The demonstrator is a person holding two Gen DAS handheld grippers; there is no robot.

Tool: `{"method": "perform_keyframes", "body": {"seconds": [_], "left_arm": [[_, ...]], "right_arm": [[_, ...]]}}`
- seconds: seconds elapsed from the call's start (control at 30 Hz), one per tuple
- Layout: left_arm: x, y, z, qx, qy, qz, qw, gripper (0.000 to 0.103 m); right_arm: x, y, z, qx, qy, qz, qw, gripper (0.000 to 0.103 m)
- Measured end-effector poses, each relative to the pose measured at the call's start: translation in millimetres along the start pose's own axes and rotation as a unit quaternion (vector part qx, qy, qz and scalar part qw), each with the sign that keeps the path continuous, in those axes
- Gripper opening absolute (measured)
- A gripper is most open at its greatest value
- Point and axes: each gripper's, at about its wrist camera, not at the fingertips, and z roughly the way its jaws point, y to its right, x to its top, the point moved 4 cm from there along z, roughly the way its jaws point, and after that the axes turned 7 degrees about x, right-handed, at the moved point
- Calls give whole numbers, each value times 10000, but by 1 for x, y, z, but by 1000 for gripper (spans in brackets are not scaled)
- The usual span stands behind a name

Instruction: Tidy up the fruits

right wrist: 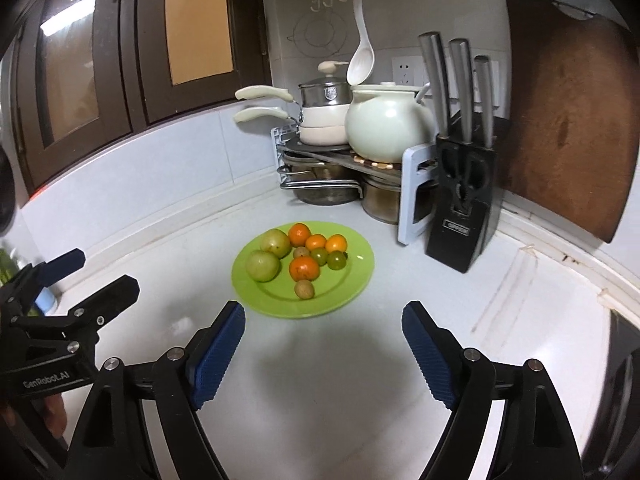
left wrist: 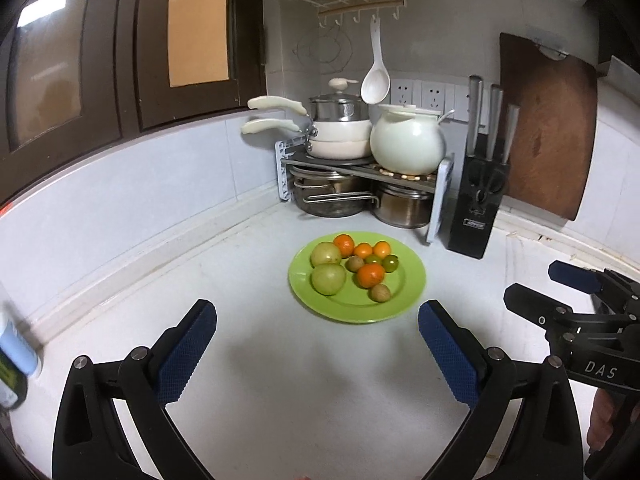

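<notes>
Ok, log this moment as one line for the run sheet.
left gripper: open, empty | right gripper: open, empty | fruits: all on green plate | both grippers short of plate | nothing grasped yet

The left gripper (left wrist: pixel 318 344) hangs with its jaws spread wide and nothing between its blue pads (left wrist: pixel 186 354). The right gripper (right wrist: pixel 323 344) is level beside it, jaws equally wide and empty. Each shows at the edge of the other's view, held by a hand (right wrist: pixel 44 412).
</notes>
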Motion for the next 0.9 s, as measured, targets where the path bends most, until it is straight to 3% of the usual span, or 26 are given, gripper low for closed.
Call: {"method": "perform_keyframes", "body": {"seconds": [0.53, 0.9], "left_arm": [[-37, 19, -86, 337, 156, -149, 9992, 103], [-52, 25, -119, 504, 188, -229, 9983, 103]], "right_arm": [[-44, -5, -80, 277, 50, -235, 9993, 84], [-60, -9, -114, 427, 83, -365, 9984, 84]]}}
